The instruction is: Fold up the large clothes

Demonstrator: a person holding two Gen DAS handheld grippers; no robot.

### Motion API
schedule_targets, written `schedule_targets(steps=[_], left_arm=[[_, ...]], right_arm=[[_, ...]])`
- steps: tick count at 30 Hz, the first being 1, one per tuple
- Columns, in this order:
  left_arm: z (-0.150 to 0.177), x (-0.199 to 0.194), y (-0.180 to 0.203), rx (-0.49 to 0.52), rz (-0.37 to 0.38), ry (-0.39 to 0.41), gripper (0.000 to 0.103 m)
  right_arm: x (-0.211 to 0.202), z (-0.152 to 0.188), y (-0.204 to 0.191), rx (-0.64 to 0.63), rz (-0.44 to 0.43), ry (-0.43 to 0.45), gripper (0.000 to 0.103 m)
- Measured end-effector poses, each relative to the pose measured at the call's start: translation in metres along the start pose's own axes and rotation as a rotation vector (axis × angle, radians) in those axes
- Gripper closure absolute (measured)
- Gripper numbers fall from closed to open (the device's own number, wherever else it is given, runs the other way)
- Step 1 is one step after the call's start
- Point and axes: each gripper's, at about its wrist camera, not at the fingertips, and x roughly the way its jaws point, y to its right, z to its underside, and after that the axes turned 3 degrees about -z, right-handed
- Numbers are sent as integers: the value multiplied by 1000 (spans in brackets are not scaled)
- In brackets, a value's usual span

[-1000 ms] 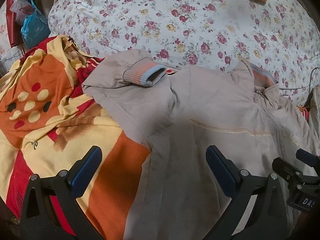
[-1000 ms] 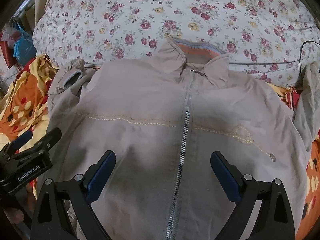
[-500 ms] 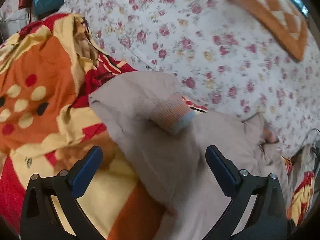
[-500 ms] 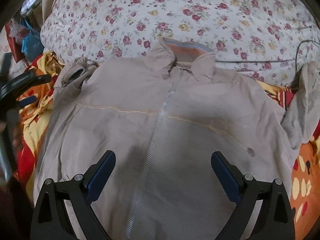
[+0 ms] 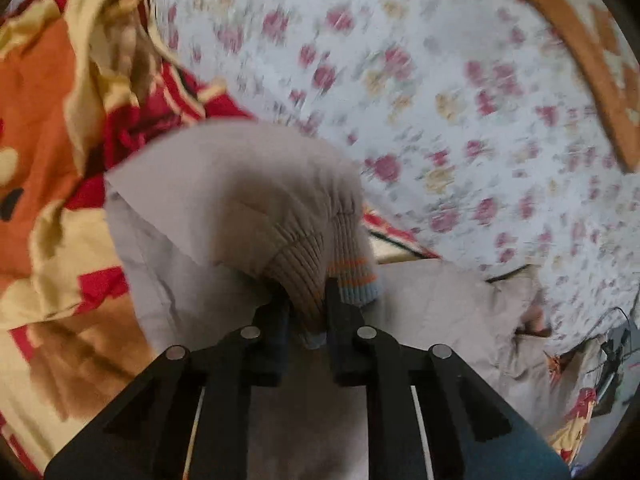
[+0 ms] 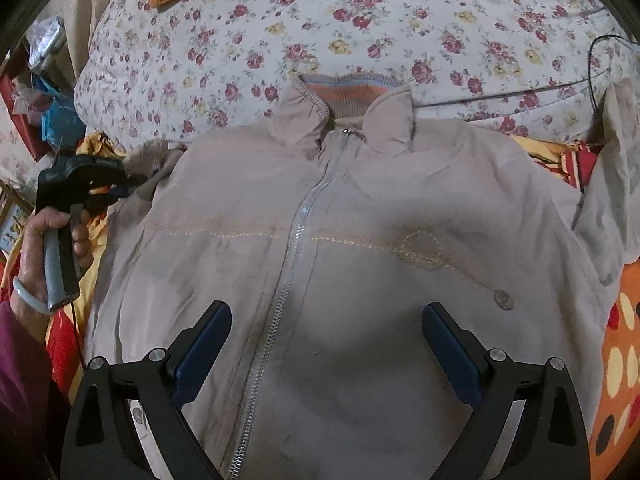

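Bed w/ floral sheet (image 6: pixel 360 20): left claw (image 5: pixel 306 308) just closed, gripping sleeve cuff (image 5: pixel 320 264); jacket (image 6: pixel 340 240) body lies rightward; right claw (image 6: pixel 326 340) open above it.

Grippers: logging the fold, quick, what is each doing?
Left gripper: just closed, shut on the jacket's ribbed cuff.
Right gripper: open, empty, above the jacket.

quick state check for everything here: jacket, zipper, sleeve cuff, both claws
jacket: spread flat, front up, unfolded
zipper: closed up to the collar
sleeve cuff: pinched in the left claw, jaws just closed on it
left claw: shut on the cuff
right claw: open, empty, over the jacket front
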Motion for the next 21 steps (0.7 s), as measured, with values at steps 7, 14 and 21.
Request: schedule_targets(steps=[7,14,21], left_arm=[[34,-115,72,110,314,78,92],[118,-138,189,258,536,-10,91],[173,-103,197,387,452,-171,60]], right_arm=[[-24,-12,22,71,9,82,6],[-53,-19,64,160,86,174,6],[-63,-12,131,382,108,184,6]])
